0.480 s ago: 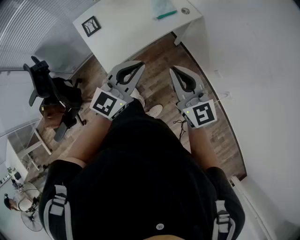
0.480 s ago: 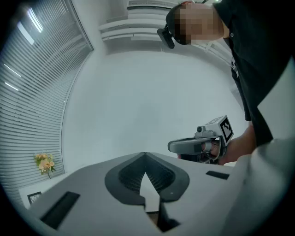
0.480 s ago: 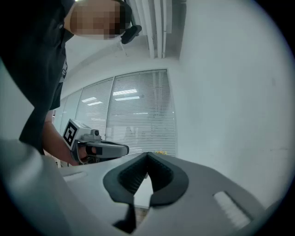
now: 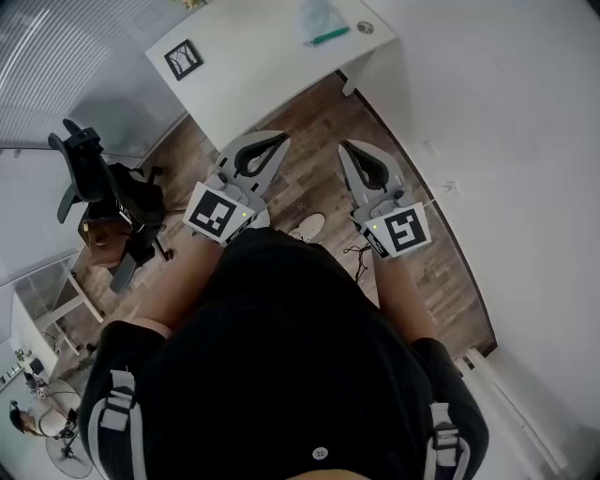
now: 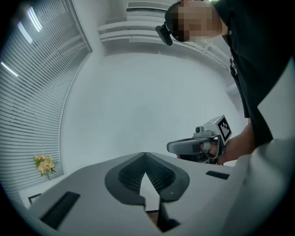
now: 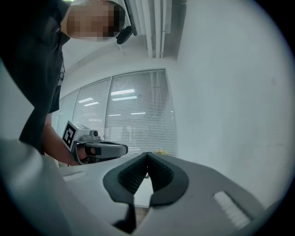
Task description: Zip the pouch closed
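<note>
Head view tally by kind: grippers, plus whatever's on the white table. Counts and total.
Grippers: 2 (left gripper, right gripper, both shut, empty)
Pouch: 1
Marker card: 1
Small round object: 1
Total: 5

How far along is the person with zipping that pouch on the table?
Nothing looks done yet. The pouch lies on the white table, untouched; its zip is too small to read. In hand: nothing; the left gripper and right gripper hang above the floor, jaws together, empty. Left: reach the pouch, pull the zip.
</note>
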### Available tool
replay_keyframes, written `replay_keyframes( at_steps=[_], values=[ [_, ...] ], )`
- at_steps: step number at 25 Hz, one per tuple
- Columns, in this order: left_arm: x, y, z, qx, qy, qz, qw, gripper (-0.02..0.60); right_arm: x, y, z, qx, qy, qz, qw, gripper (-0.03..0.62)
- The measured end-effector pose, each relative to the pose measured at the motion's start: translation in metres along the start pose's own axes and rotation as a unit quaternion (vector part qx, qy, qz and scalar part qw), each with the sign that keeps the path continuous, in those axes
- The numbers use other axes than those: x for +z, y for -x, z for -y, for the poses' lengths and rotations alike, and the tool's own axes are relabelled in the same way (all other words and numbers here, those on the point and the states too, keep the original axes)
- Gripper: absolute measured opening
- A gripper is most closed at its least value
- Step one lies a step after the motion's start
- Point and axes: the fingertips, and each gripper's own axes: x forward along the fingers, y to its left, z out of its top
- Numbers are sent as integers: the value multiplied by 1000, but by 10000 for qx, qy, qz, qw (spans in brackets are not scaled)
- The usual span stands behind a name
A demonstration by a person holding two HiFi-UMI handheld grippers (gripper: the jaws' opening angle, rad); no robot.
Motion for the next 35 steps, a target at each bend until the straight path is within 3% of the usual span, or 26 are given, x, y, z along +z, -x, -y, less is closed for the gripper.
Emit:
replay_keyframes(
  at_steps=[15,16,18,30,35],
  values=[
    [-9,36,-17,-173,77,28,9998,11,-9,-15,-27,-233,-112,-146,9996,13],
    [-9,37,-18,-181,76,24,9998,11,-9,-16,-28,-252,-114,-161,9995,50],
    [-11,40,-20,-216,87,17,9997,14,-11,-17,-29,-286,-119,-194,9993,65],
    [-10,37,-26,-331,54,49,9994,167,-11,-18,-22,-465,-154,-142,9987,275],
    [-9,32,-31,-221,69,58,9997,230,-10,-20,-18,-459,-85,-175,9988,312]
  ],
)
